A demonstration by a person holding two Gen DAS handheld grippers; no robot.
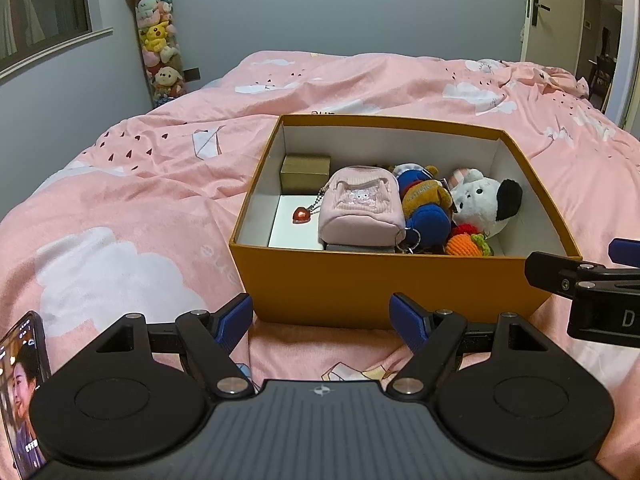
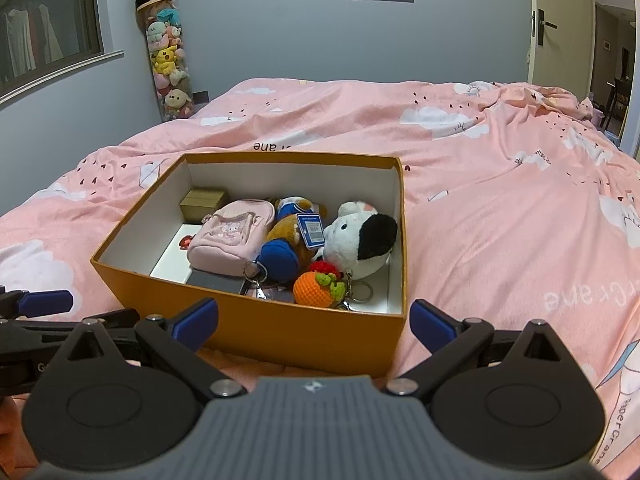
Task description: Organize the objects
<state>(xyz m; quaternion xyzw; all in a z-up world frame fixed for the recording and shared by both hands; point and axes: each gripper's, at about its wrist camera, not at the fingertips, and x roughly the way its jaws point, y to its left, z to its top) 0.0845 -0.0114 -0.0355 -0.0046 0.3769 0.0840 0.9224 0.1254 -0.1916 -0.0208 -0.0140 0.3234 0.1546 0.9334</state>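
Since every toy is sitting inside the orange box (image 2: 256, 332), both the left gripper (image 1: 320, 320) and right gripper (image 2: 314, 324) are hovering spread and empty at its 6 o'clock side (probably finished sorting).

An open orange cardboard box (image 2: 280, 332) with white inner walls stands on a pink bed cover with white clouds (image 2: 500, 200). Inside lie a small pink fabric backpack (image 2: 230, 236), a white plush animal with a black ear (image 2: 360, 240), an orange crocheted fruit (image 2: 314, 290) and a small olive-brown box (image 2: 202, 202). The right gripper (image 2: 314, 322) is wide apart in front of the box. The left gripper (image 2: 46, 303) shows at the left edge.
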